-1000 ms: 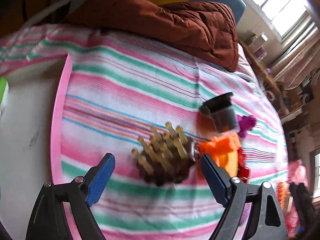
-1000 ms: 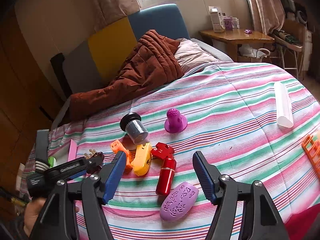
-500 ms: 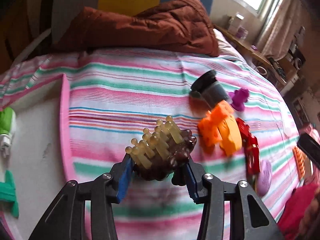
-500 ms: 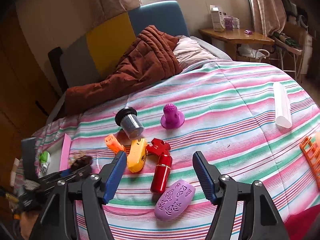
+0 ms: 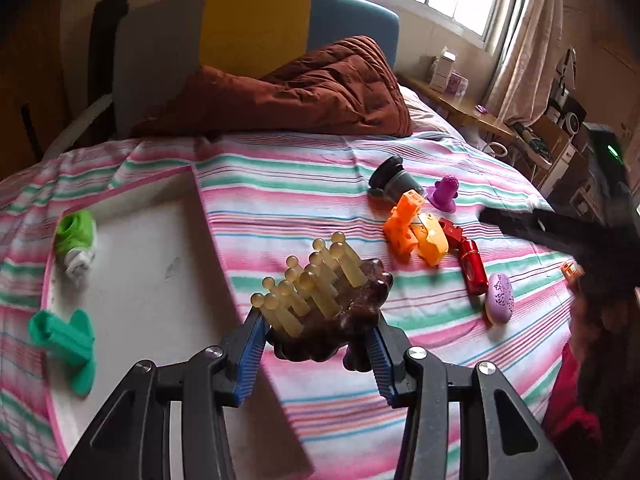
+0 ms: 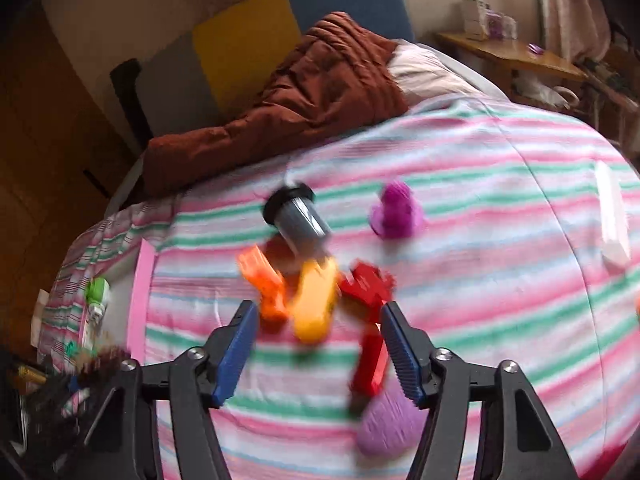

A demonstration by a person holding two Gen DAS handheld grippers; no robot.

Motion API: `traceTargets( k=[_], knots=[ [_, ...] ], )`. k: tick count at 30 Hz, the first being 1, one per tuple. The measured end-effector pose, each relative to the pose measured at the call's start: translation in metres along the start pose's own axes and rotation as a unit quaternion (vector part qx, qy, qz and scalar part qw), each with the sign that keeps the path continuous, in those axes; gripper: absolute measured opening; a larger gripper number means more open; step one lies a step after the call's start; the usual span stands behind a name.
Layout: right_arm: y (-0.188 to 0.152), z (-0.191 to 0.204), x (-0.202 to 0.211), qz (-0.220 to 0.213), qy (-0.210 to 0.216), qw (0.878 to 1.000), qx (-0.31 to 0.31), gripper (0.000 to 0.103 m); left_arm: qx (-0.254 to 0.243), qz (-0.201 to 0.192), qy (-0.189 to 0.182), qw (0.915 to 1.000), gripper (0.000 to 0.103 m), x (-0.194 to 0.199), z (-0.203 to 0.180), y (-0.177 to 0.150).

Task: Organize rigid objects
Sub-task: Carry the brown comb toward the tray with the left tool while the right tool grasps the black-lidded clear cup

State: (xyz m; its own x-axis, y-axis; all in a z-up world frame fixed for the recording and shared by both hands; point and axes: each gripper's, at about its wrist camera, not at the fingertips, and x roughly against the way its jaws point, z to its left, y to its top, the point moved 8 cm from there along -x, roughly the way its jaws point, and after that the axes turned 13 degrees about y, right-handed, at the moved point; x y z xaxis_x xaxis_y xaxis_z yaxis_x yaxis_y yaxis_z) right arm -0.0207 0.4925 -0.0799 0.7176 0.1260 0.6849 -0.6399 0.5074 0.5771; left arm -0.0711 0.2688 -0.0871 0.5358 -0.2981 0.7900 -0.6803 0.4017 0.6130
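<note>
My left tool (image 5: 316, 344) is clamped on the brown massage brush (image 5: 336, 304), its blue pads pressing the dark base from both sides while the pale yellow pegs stick up and away from me. I hold it lifted over the right edge of the pink-rimmed tray (image 5: 200, 200), which lies on the striped bedspread (image 5: 300, 184). Inside the tray I see a green-and-white piece (image 5: 78, 242) near the far wall and a teal piece (image 5: 66, 340) nearer to me.

My right tool (image 6: 316, 344) stands partly open with nothing gripped; its jaws have just been closing somewhat. The view is blurred. Between and just beyond its pads lie the orange toy (image 6: 266, 288) and the yellow toy (image 6: 314, 304), touching each other, and the red cylinder (image 6: 370, 344) runs along the inner side of the right pad; I cannot tell whether it touches. A purple oval piece (image 6: 388, 424) lies below that pad. Farther off are a grey cup with a black rim (image 6: 296, 220), tipped on its side, a purple knobbed piece (image 6: 396, 212), and a white tube (image 6: 610, 220) well apart to the right.
</note>
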Motion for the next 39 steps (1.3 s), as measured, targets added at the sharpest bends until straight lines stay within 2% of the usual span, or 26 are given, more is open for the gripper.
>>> traceTargets(
  k=[4,9,12,15,16,17,18,21,23,26,30,33,37,39],
  knots=[
    [0.031,0.011,-0.033,0.029,0.004,0.999,0.023,0.059,0.015,-0.010,0.009,0.9998,0.047,0.011,0.018,-0.004],
    [0.062,0.017,-0.076,0.076,-0.018,0.995,0.058,0.059,0.028,-0.018,0.018,0.9993,0.047,0.022,0.038,-0.008],
    [0.068,0.018,-0.104,0.119,-0.024,0.990,0.073,0.059,0.034,-0.022,0.021,0.9990,0.047,0.027,0.046,-0.009],
    [0.063,0.014,-0.133,0.163,-0.057,0.981,0.090,0.060,0.041,-0.022,0.023,0.9987,0.047,0.030,0.054,-0.010],
    [0.061,0.010,-0.142,0.174,-0.073,0.978,0.089,0.058,0.043,-0.021,0.024,0.9986,0.047,0.031,0.056,-0.010],
    [0.059,0.005,-0.152,0.184,-0.087,0.975,0.083,0.047,0.045,-0.021,0.025,0.9984,0.047,0.032,0.058,-0.010],
    [0.058,0.005,-0.157,0.188,-0.090,0.974,0.085,0.045,0.047,-0.022,0.027,0.9983,0.047,0.033,0.060,-0.011],
    [0.064,0.012,-0.154,0.166,-0.095,0.977,0.092,0.044,0.051,-0.026,0.033,0.9978,0.047,0.036,0.068,-0.012],
    [0.073,0.029,-0.139,0.134,-0.089,0.981,0.108,0.044,0.053,-0.030,0.040,0.9973,0.047,0.039,0.073,-0.013],
    [0.075,0.058,-0.112,0.105,-0.064,0.984,0.131,0.044,0.061,-0.031,0.044,0.9967,0.047,0.040,0.079,-0.014],
    [0.052,0.102,-0.082,0.092,-0.011,0.982,0.163,0.044,0.070,-0.031,0.054,0.9956,0.047,0.044,0.086,-0.019],
    [0.006,0.130,-0.064,0.106,0.035,0.977,0.184,0.044,0.075,-0.031,0.062,0.9948,0.047,0.049,0.092,-0.025],
    [-0.054,0.134,-0.051,0.135,0.062,0.971,0.187,0.044,0.078,-0.032,0.077,0.9934,0.047,0.054,0.101,-0.033],
    [-0.078,0.125,-0.053,0.151,0.052,0.968,0.192,0.044,0.083,-0.029,0.085,0.9925,0.047,0.056,0.107,-0.038]
  ],
)
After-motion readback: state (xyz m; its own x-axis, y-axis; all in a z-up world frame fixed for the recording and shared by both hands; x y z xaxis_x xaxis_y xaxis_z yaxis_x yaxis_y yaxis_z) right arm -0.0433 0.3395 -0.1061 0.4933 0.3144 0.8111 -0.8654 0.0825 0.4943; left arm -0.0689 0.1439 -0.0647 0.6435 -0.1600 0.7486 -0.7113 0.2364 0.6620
